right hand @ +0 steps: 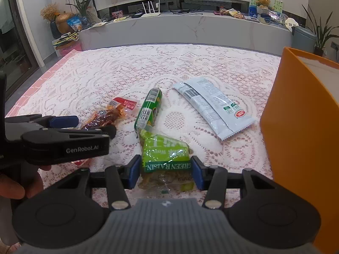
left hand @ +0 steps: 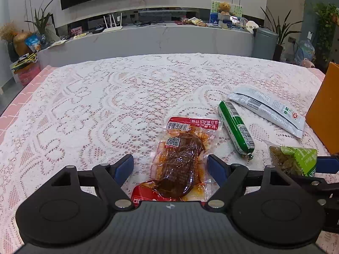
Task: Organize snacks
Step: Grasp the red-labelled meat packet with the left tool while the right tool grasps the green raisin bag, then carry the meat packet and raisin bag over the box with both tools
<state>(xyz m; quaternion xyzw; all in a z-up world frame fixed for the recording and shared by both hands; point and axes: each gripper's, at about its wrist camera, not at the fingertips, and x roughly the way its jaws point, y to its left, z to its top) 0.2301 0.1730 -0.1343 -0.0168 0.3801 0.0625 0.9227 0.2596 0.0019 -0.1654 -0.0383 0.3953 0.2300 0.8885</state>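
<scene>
A red packet of braised meat (left hand: 180, 160) lies between the fingers of my open left gripper (left hand: 170, 166), untouched on either side; it also shows in the right wrist view (right hand: 108, 116). My right gripper (right hand: 166, 172) is closed on a green raisin bag (right hand: 165, 154), pads touching both sides; the bag also shows in the left wrist view (left hand: 294, 160). A green sausage tube (right hand: 149, 108) and a long white packet (right hand: 214, 110) lie beyond on the lace cloth. An orange box (right hand: 300, 131) stands at the right.
The lace-covered table (left hand: 95, 105) stretches far ahead and to the left. My left gripper body (right hand: 59, 139) sits close to the left of the right one. A TV bench with clutter stands beyond the table.
</scene>
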